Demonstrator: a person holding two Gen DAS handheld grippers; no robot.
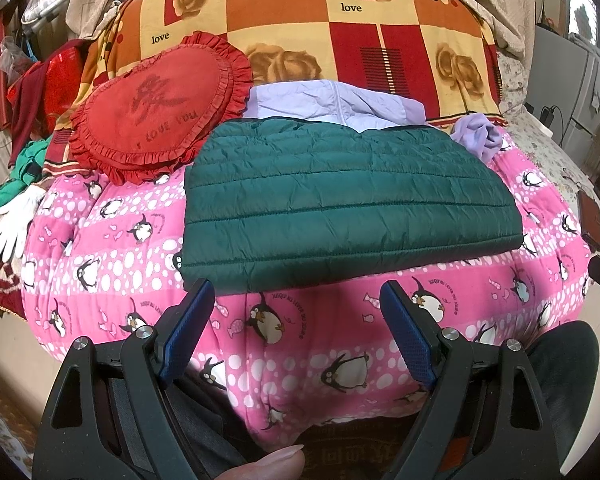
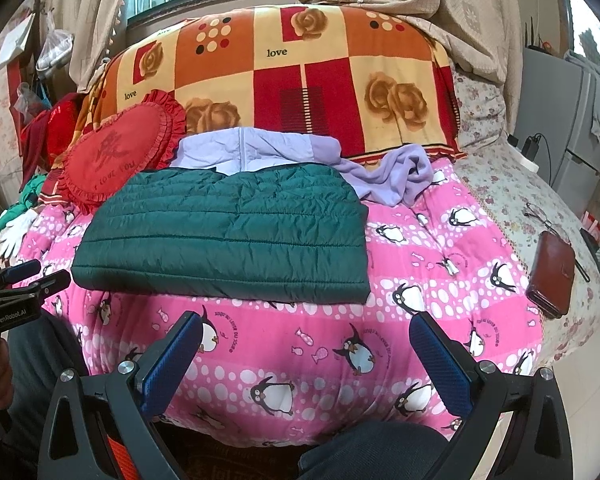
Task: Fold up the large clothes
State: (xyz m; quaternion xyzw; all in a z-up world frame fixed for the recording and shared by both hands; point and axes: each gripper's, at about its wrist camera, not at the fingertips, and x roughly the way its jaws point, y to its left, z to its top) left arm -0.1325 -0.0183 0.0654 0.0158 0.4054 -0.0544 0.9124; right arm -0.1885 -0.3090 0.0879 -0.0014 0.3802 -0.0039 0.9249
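Left wrist view: folded green jacket on a bed, both grippers empty

Left wrist camera looks down at a bed with a pink penguin quilt [image 1: 112, 264]. A dark green quilted jacket [image 1: 340, 200] lies folded into a flat rectangle at the middle of the quilt. Behind it, partly covered by its far edge, lies a pale lilac jacket [image 1: 340, 100], with a crumpled lilac garment [image 1: 480, 136] to the right. A red heart-shaped cushion [image 1: 156, 108] (ruffled at the edge) rests beside the green jacket's left corner. The left gripper [image 1: 296, 300] hangs just short of the jacket's near edge, jaws spread wide, nothing between them. From the right wrist camera, the right gripper [image 2: 306, 336] likewise hangs before the near edge, jaws spread and empty. A brown wallet [image 2: 550, 274] lies well apart at the right.
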